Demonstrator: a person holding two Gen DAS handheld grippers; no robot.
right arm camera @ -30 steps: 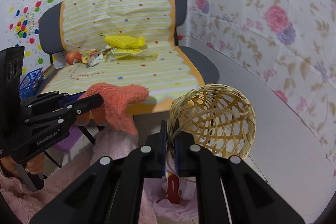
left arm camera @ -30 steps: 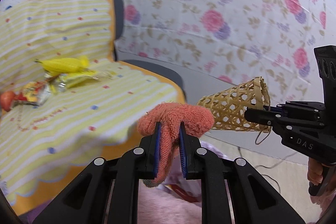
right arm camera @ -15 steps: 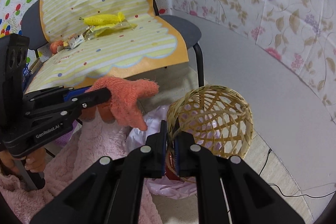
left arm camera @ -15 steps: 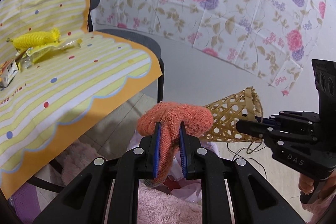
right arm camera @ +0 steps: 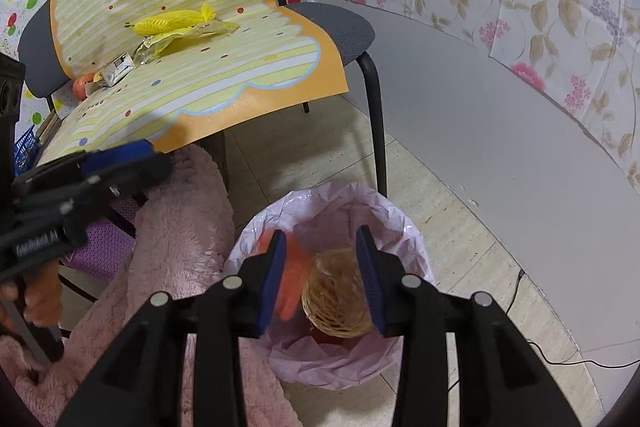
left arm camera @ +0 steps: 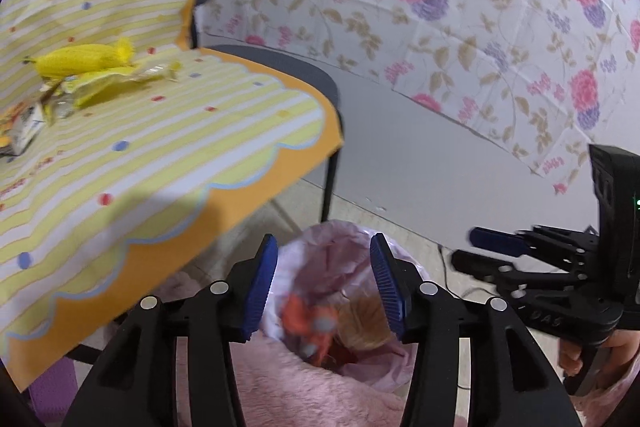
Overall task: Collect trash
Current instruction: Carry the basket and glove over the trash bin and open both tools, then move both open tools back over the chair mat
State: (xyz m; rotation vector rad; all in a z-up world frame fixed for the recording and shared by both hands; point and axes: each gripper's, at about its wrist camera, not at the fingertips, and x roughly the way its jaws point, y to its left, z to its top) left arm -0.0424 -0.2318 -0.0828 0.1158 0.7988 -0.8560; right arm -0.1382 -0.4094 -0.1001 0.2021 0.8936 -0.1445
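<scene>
A bin lined with a pale pink bag [right arm camera: 396, 227] [left arm camera: 332, 247] stands on the floor by the chair. An orange glove [right arm camera: 294, 267] [left arm camera: 306, 319] and a woven bamboo basket [right arm camera: 338, 297] [left arm camera: 366, 321] lie inside it. My left gripper [left arm camera: 323, 285] is open and empty above the bin. My right gripper [right arm camera: 320, 271] is open and empty above the bin; it also shows in the left wrist view [left arm camera: 492, 251]. A yellow mesh bag [right arm camera: 172, 23] [left arm camera: 80, 61], wrappers [right arm camera: 184, 41] and a small box [right arm camera: 114, 67] lie on the chair seat.
The chair [right arm camera: 340, 31] carries a yellow striped cloth [right arm camera: 208, 75] and stands left of the bin. A fluffy pink rug [right arm camera: 176, 247] lies by the bin. A floral-papered wall [right arm camera: 520, 7] runs behind. A cable [right arm camera: 560, 359] lies on the floor at right.
Both grippers have opened. The orange glove and the bamboo basket have dropped from them into the pink-lined bin. Both grippers have tilted down over the bin.
</scene>
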